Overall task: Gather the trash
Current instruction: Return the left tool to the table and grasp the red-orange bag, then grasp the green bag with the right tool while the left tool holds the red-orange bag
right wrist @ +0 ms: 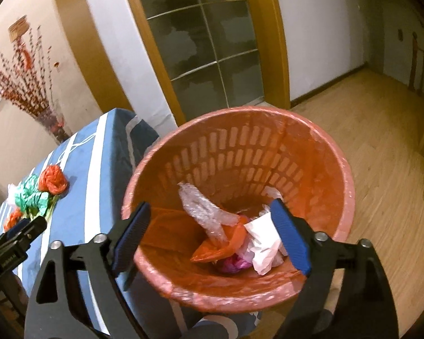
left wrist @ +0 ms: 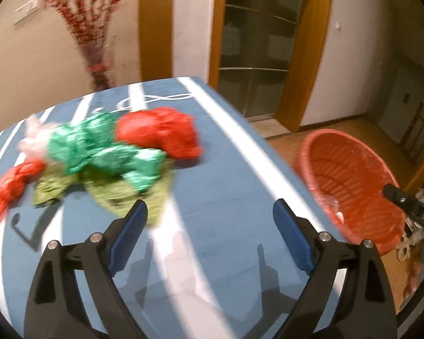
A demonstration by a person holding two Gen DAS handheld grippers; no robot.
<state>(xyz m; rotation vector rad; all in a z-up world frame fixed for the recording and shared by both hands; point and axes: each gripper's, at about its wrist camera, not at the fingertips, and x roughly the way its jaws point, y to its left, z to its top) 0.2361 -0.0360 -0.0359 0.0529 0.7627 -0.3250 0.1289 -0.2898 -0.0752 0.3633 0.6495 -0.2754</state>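
Crumpled plastic bags lie on the blue striped table (left wrist: 226, 197): a red one (left wrist: 161, 132), a green one (left wrist: 104, 149), a yellow-green one (left wrist: 121, 195), a pale pink one (left wrist: 34, 141) and another red one (left wrist: 11, 189). My left gripper (left wrist: 209, 214) is open and empty just in front of the pile. My right gripper (right wrist: 212, 214) is open and empty above the red trash basket (right wrist: 325, 169), which holds clear wrap (right wrist: 206, 212), white paper (right wrist: 263, 234) and an orange bag (right wrist: 223, 245). The basket (left wrist: 350, 178) also shows in the left wrist view, beside the table.
A vase of red branches (left wrist: 82, 28) stands behind the table by the wall. A glass door in a wooden frame (right wrist: 200, 42) is behind the basket. Wooden floor (right wrist: 381, 141) spreads to the right. The table and pile (right wrist: 42, 192) show left of the basket.
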